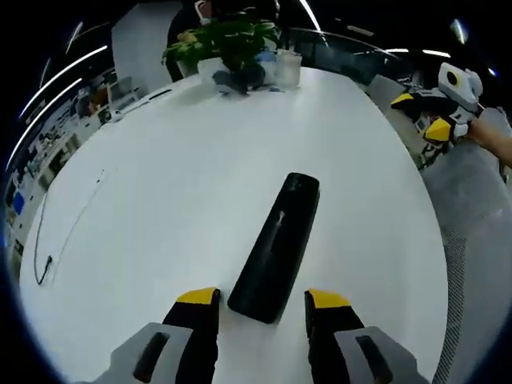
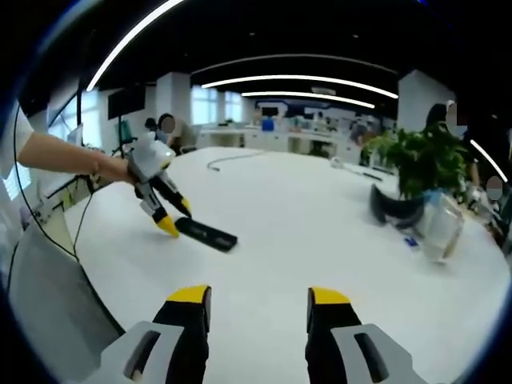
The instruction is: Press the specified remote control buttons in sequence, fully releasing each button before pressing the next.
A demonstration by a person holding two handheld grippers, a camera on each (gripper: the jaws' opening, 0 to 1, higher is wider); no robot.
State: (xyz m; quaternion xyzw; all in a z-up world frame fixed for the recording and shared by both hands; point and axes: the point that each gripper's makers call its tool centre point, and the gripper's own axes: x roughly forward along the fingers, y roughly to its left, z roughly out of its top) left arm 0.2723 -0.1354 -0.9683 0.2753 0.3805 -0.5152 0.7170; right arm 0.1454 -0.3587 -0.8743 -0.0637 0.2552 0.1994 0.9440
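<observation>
A long black remote control [image 1: 276,244] lies flat on the round white table [image 1: 160,184]. My left gripper [image 1: 262,300] stands open, its yellow-tipped jaws on either side of the remote's near end, not touching it. In the right gripper view the same remote [image 2: 207,234] lies at mid left, with the left gripper [image 2: 170,218] held by a hand just beside its end. My right gripper [image 2: 259,297] is open above bare table, well short of the remote. It also shows at the table's far right edge as the right gripper [image 1: 424,116].
A potted green plant [image 1: 228,44] with a clear container [image 1: 286,68] and a dark object stands at the far table edge. A thin cable [image 1: 60,240] lies on the left. A grey chair back [image 1: 472,232] sits beyond the right edge. People sit in the office behind.
</observation>
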